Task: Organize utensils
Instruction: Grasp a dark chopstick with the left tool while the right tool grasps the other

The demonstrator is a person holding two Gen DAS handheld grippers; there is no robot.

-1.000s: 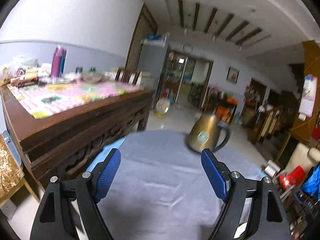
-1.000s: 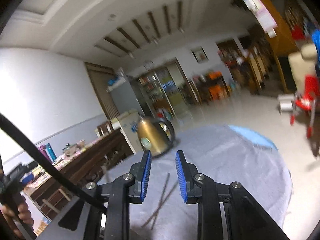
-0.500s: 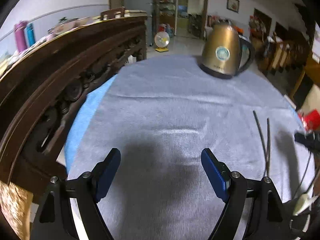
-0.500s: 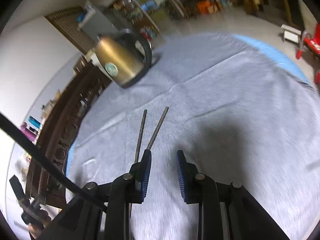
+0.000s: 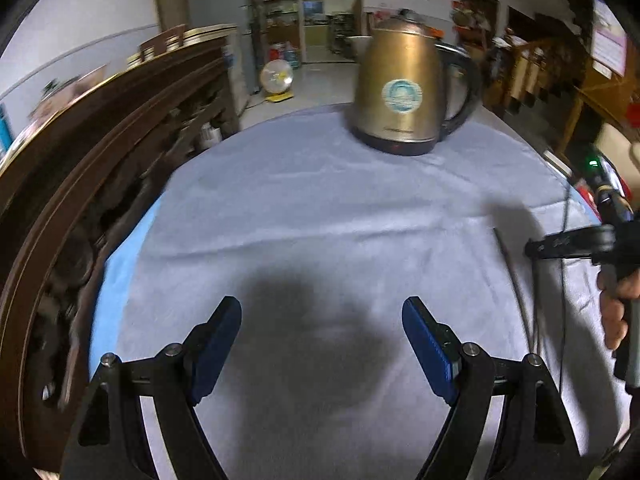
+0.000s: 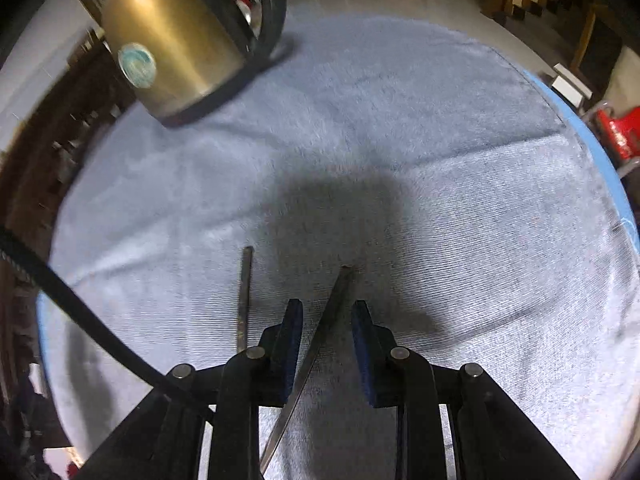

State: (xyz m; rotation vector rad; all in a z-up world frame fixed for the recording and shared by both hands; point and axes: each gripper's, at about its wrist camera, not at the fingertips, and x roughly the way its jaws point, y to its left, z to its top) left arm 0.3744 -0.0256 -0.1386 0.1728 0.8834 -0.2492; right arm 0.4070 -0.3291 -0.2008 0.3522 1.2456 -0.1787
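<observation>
The step in hand looks like picking up the first chopstick. The right gripper [image 6: 325,316] hangs low over the worktop [image 6: 460,208] with its fingers slightly apart, straddling one dark chopstick [image 6: 334,304] that runs forward between them; it is not yet clamped. The second chopstick [image 6: 244,300] lies just to that gripper's left. The next move calls for closing squarely on the thin stick without rolling it. The left gripper [image 5: 322,344] hovers wide apart over bare cloth, holding nothing. No utensil holder shows; only a brass-coloured electric kettle [image 5: 400,88] stands far ahead.
</observation>
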